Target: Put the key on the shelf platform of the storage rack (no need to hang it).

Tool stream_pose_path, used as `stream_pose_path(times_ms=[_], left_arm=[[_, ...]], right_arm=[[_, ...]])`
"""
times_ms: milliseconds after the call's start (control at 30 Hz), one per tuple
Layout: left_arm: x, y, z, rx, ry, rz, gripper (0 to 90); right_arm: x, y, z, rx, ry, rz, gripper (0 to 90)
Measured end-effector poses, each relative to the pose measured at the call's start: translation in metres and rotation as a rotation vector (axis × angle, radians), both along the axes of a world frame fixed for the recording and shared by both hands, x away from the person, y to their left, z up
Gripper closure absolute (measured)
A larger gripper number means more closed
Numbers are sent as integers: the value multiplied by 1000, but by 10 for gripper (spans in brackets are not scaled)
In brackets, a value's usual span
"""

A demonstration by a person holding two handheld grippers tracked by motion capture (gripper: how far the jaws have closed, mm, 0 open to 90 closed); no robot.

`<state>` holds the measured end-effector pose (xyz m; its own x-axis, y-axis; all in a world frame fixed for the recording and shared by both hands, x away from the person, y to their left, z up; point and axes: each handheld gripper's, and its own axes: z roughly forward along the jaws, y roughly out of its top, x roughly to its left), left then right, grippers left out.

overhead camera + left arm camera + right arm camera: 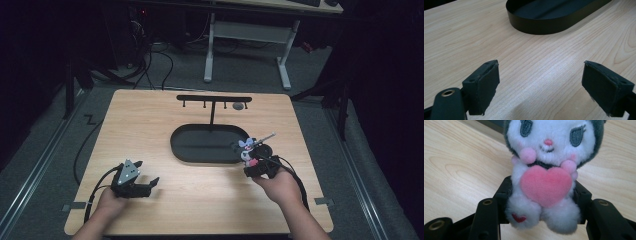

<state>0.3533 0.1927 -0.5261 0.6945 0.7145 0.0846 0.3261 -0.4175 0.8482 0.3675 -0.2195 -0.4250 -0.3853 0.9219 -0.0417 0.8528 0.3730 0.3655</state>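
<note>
The small white plush doll (544,170) with a dark grey hood, pink nose and pink felt heart on its chest sits clamped at the body in the right gripper (541,200), beside the black oval tray (207,145) above the light wooden surface (150,115). The left gripper (540,85) is spread wide, holding nothing.

A light wooden surface (150,130) with rounded corners carries a black oval tray (197,147) with a low upright wall, lying just beyond and left of the right tool. Behind the tray rises a black T-shaped rack (213,99) with small hooks under its crossbar. Farther back, on the grey carpeted floor (240,75), stand the white metal legs of a desk (247,35), with black cables (155,60) trailing nearby.
</note>
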Motion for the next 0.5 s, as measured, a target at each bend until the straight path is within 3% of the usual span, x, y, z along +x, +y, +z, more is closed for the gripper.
stream_pose_path(times_ms=[500], left_arm=[[0,0,0,-1,0,0,154]], right_arm=[[24,20,-3,15,-9,20,485]])
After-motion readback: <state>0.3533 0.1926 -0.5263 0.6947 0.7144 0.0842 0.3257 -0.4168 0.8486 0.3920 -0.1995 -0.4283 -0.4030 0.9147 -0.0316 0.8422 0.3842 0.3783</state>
